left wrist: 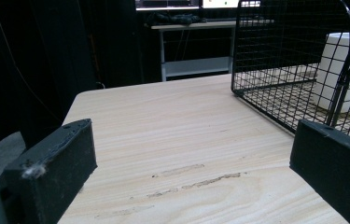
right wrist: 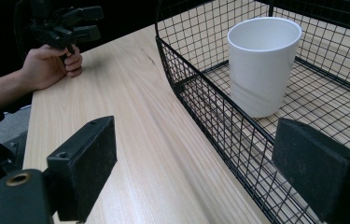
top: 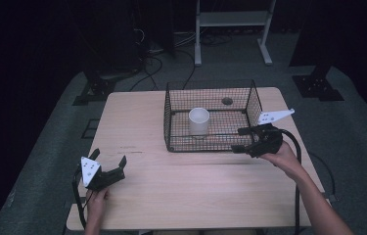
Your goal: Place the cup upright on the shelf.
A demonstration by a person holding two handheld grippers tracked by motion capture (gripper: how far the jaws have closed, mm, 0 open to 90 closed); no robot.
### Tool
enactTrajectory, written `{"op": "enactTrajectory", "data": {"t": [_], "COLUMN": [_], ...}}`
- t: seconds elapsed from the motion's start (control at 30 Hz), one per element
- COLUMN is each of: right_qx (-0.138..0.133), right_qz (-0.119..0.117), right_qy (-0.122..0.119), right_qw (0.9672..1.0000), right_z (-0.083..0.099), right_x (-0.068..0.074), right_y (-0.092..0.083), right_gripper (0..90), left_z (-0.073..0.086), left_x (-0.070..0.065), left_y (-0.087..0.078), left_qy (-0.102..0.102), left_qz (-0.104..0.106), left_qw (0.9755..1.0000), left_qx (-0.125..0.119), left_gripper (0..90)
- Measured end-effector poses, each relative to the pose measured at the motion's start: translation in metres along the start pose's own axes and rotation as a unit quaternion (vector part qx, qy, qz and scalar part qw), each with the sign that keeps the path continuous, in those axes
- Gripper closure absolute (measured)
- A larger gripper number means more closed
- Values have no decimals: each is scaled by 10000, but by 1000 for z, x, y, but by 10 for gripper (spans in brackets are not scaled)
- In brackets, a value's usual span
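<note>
left claw (top: 108,163) held low at the near left, jaws spread wide with nothing between them, left hand (top: 94,199) gripping its handle from below. right claw (top: 240,139) reaches in from the right on an extended forearm, right hand (top: 281,155) wrapped behind it, jaws parted and not gripping anything.

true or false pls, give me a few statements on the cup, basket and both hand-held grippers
1. The white cup stands upright inside the wire basket. True.
2. The right hand-held gripper holds the cup. False: its jaws are open at the basket's near right corner, nothing between them.
3. The left hand-held gripper is open, away from the basket. True.
4. The cup lies tipped on the table. False: it stands in the basket.
</note>
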State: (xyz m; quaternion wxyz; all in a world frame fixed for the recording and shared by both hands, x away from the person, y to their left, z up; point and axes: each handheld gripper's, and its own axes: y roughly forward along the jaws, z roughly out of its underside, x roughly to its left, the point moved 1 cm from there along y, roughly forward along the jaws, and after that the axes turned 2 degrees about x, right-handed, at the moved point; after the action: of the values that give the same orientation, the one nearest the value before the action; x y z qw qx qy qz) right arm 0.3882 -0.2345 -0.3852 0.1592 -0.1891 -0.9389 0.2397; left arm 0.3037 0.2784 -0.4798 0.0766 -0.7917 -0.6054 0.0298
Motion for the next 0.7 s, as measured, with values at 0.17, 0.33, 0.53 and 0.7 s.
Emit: {"op": "enactTrajectory", "data": {"t": [0.17, 0.33, 0.53, 0.7], "right_qx": [-79, -29, -66, -42], "right_qz": [15, 41, 28, 92], "right_qy": [16, 32, 72, 106], "right_qw": [10000, 10000, 9999, 9999], "right_z": [5, 12, 18, 28], "right_x": [2, 4, 6, 5], "right_y": [-4, -8, -13, -14], "right_gripper": [129, 129, 129, 129], "left_z": [0, 0, 0, 0], "left_x": [0, 0, 0, 0], "left_y": [0, 0, 0, 0], "left_qy": [-8, 7, 9, 10], "left_qz": [-1, -8, -8, -9], "left_qw": [10000, 10000, 10000, 10000], "left_qx": [0, 6, 6, 7], "left_gripper": [0, 0, 0, 0]}}
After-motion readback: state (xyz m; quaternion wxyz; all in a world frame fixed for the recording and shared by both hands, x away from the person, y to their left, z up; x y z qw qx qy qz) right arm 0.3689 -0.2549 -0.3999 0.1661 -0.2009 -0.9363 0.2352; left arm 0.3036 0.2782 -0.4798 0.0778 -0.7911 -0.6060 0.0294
